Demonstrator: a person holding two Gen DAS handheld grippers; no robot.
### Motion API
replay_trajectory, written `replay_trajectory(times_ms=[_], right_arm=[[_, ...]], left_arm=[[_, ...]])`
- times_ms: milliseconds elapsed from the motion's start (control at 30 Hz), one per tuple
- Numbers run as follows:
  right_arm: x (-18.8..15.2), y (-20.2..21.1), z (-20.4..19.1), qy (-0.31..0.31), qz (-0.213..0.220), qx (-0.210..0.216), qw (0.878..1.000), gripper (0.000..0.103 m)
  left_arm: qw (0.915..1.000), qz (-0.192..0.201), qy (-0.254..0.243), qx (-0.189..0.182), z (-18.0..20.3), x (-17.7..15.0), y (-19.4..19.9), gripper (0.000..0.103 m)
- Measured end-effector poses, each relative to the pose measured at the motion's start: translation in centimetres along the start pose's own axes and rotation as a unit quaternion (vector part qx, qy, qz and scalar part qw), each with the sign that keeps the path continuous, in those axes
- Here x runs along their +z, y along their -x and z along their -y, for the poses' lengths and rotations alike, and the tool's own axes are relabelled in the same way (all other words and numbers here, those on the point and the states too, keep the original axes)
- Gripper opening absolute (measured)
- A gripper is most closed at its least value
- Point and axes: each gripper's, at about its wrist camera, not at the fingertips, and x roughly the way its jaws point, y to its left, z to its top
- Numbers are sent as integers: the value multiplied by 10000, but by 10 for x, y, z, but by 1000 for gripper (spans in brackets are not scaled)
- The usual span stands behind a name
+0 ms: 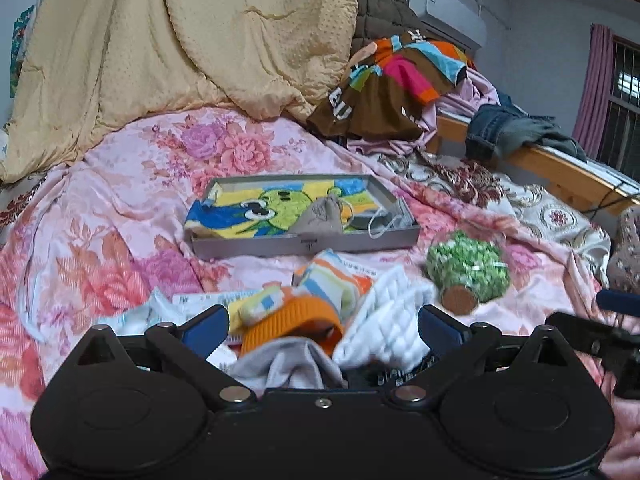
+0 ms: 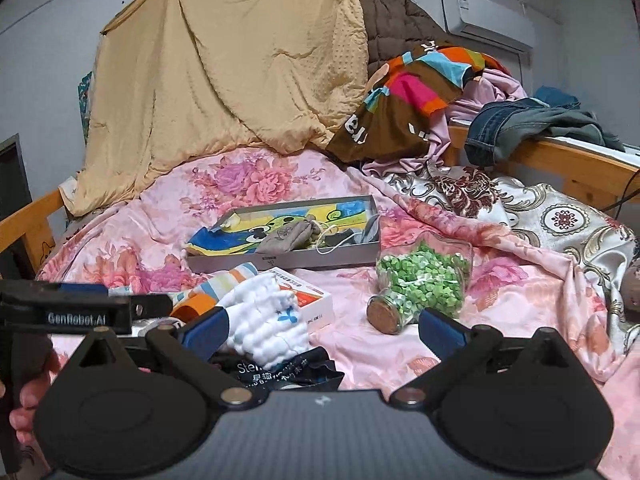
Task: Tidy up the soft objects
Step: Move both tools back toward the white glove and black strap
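A shallow grey box (image 1: 304, 242) (image 2: 280, 260) lies on the floral bedsheet and holds a cartoon towel (image 1: 256, 210), a grey pouch (image 1: 320, 216) (image 2: 286, 236) and white cords. Nearer me is a heap of soft things: an orange knit band (image 1: 296, 316), a striped cloth (image 1: 336, 280) (image 2: 236, 276), a white quilted cloth (image 1: 388, 308) (image 2: 264, 320) and a grey cloth (image 1: 288, 364). My left gripper (image 1: 322, 326) stands open over this heap, holding nothing. My right gripper (image 2: 322, 326) is open too, its left finger beside the white cloth.
A corked jar of green paper stars (image 1: 468, 270) (image 2: 420, 284) lies on its side right of the heap. A white carton (image 2: 308, 300) sits behind the white cloth. A tan quilt (image 1: 180, 48), bright clothes (image 1: 396, 80) and jeans (image 2: 520, 124) on a wooden rail fill the back.
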Motion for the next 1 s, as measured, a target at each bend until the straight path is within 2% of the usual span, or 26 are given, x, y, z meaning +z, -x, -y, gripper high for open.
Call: replay_trajectory(times_ms=[433,533,1000], right_arm=[[-9,0,-11,301,-552,17,9980,103],[-10,-1,-13,386,-626,64,9973,103],[-18,-13,-34,948,-961,153,9907,103]], left_arm=[[9991,-310,274,24,-12,-32,16,101],[9992,-322,214,52,-14,-40,18,101],[9986,-421,237,221,-26,-48,22,101]])
